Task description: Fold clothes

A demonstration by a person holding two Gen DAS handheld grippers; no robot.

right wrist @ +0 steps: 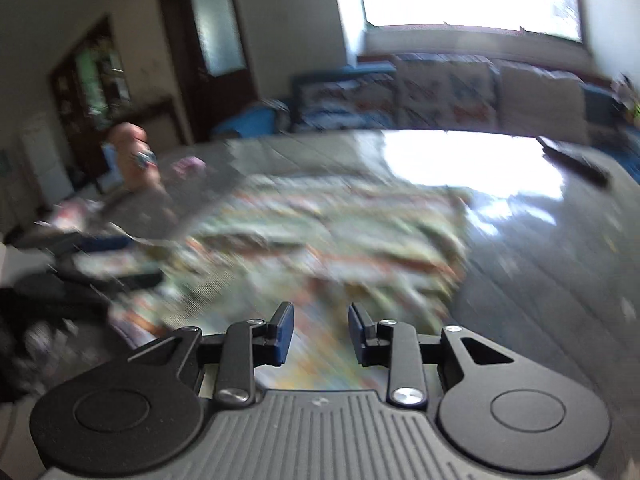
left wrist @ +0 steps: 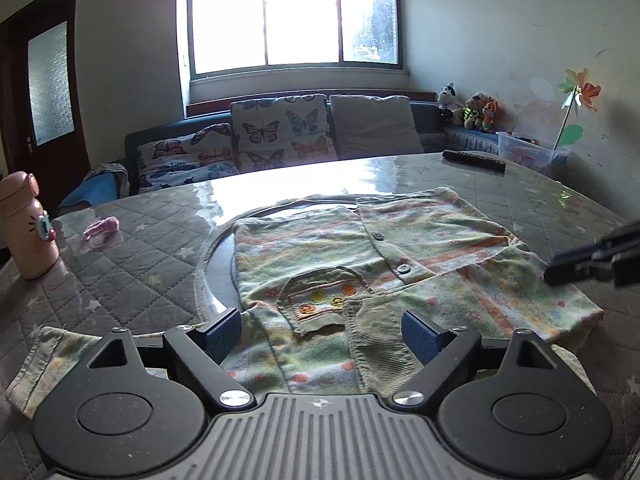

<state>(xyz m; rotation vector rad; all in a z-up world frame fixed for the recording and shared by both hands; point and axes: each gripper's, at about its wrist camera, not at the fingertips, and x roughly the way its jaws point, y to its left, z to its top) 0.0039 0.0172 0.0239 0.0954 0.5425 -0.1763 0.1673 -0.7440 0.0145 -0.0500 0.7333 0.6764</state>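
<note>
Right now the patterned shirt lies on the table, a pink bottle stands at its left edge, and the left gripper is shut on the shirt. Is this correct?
Not quite: the left gripper is open, its pads apart over the shirt, as the left wrist view shows. The pink bottle and table are as you say.

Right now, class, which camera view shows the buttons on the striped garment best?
The left wrist view. It is sharp, so two round buttons show on the striped garment, above its small pocket. The right wrist view is smeared by motion: the garment is only streaks of colour there, and no button can be made out.
</note>
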